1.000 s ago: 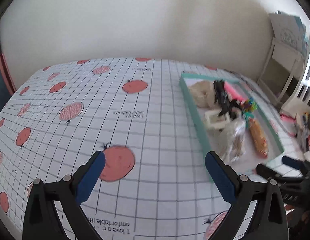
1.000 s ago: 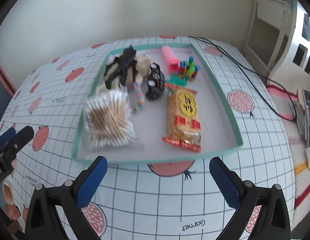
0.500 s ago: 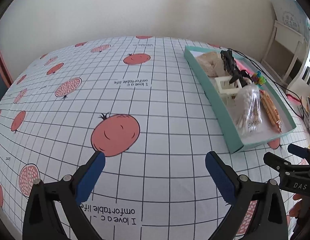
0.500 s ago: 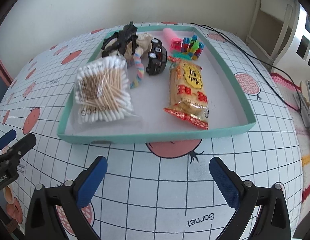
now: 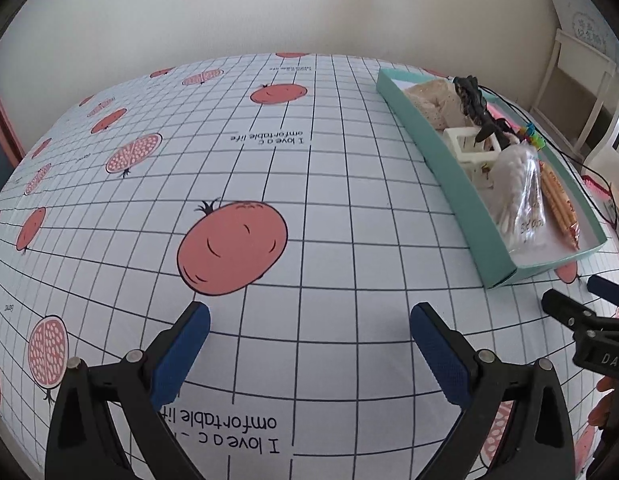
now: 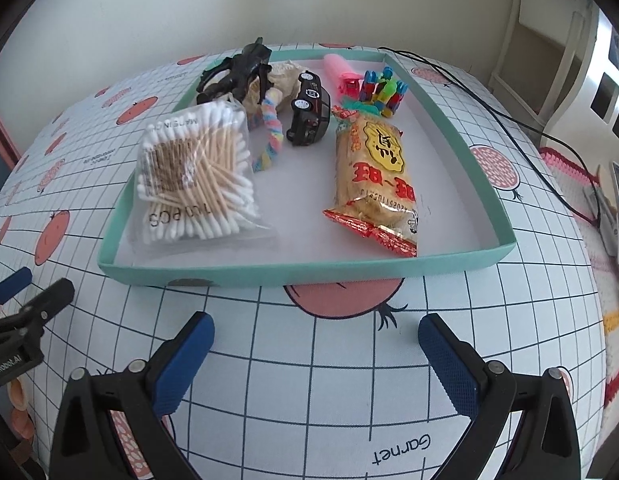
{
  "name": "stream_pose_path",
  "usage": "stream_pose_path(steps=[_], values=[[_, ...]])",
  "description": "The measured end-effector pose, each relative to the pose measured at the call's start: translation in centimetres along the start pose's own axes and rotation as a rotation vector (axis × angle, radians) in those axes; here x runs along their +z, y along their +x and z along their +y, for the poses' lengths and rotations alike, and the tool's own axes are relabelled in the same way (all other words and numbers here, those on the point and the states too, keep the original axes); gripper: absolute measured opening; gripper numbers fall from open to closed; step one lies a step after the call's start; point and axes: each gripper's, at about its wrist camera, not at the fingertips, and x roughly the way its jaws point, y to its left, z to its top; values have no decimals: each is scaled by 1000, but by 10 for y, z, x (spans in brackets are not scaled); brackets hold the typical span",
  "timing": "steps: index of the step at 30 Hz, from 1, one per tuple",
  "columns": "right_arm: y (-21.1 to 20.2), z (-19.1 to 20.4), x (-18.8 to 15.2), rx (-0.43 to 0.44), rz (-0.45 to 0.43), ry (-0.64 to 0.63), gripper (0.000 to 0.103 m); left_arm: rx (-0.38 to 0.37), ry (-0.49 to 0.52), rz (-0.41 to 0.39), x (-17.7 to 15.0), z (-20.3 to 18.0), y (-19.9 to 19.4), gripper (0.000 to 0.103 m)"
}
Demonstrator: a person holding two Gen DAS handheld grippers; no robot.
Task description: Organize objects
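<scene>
Both grippers, left gripper (image 5: pixel 309 344) and right gripper (image 6: pixel 315 354), spread wide, holding nothing. Teal tray (image 6: pixel 301 270) just ahead of my right. Cotton swab bag (image 6: pixel 195 172) near its front-left corner (light, crinkly, slippery, I reckon); I'd pinch bag edge.

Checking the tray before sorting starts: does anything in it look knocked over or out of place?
Mostly a loose jumble. The black toy car lies tipped on its side, wheels facing out, against the striped rope. Nothing has spilled over the teal tray; both bags look sealed.
</scene>
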Motion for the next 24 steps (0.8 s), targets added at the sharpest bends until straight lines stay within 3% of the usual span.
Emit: stream_pose_path(steps=[24], values=[[0,3,-4,-5,-100,-1,103,17,7,-32,-4,0,2,103]])
